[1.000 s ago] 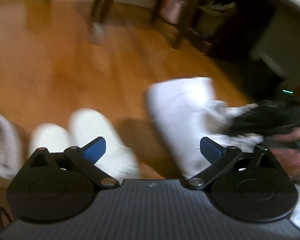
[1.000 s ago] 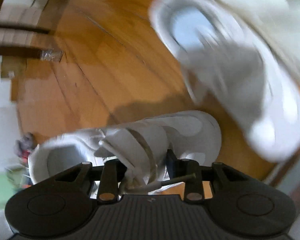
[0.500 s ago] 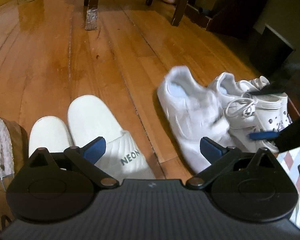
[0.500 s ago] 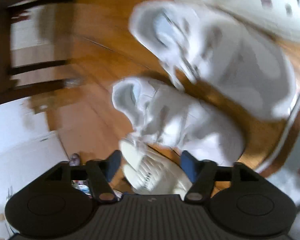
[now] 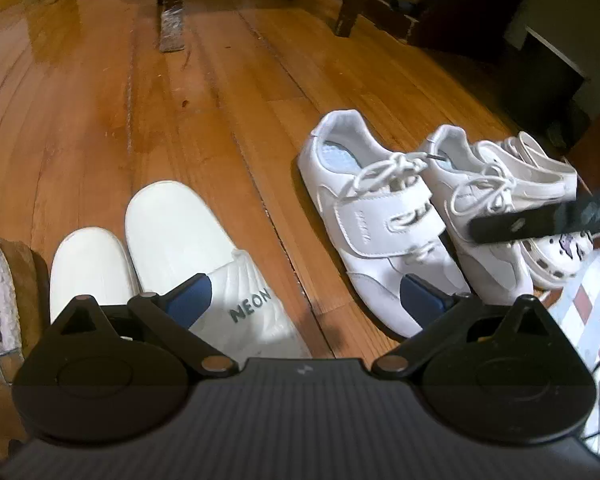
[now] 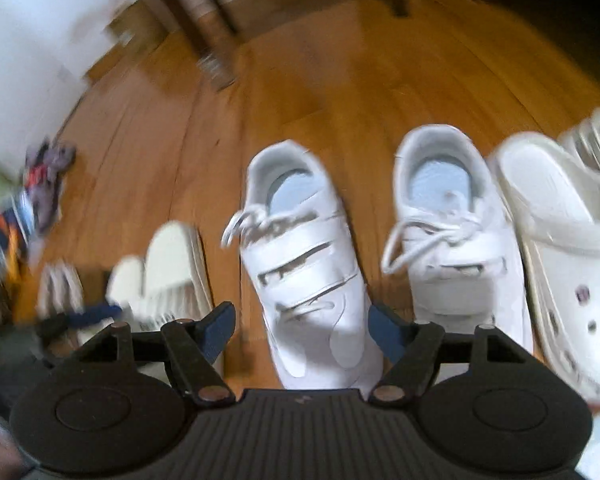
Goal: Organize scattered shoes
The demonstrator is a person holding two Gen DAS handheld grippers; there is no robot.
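Two white strapped sneakers stand side by side on the wood floor, the left sneaker [image 5: 380, 220] [image 6: 308, 264] and the right sneaker [image 5: 496, 196] [image 6: 456, 240]. To their left lies a pair of white slippers [image 5: 180, 240] [image 6: 168, 276], one marked NEON. A white clog [image 5: 556, 256] [image 6: 560, 232] sits to the right of the sneakers. My right gripper [image 6: 302, 326] hovers open above the left sneaker's toe, its pads apart from the shoe. My left gripper [image 5: 308, 298] is open and holds nothing, over the gap between slippers and sneakers.
A brown fleece-lined boot [image 5: 4, 280] lies at the far left. Dark chair legs [image 5: 172, 8] and dark furniture [image 5: 460, 8] stand at the back. A heap of coloured clothes [image 6: 40, 184] lies on the left. A tiled patch [image 5: 588, 300] borders the floor on the right.
My right gripper opened off the left sneaker, rolled upright and lifted away. That sneaker now stands next to its mate. My left gripper sank slightly toward the floor.
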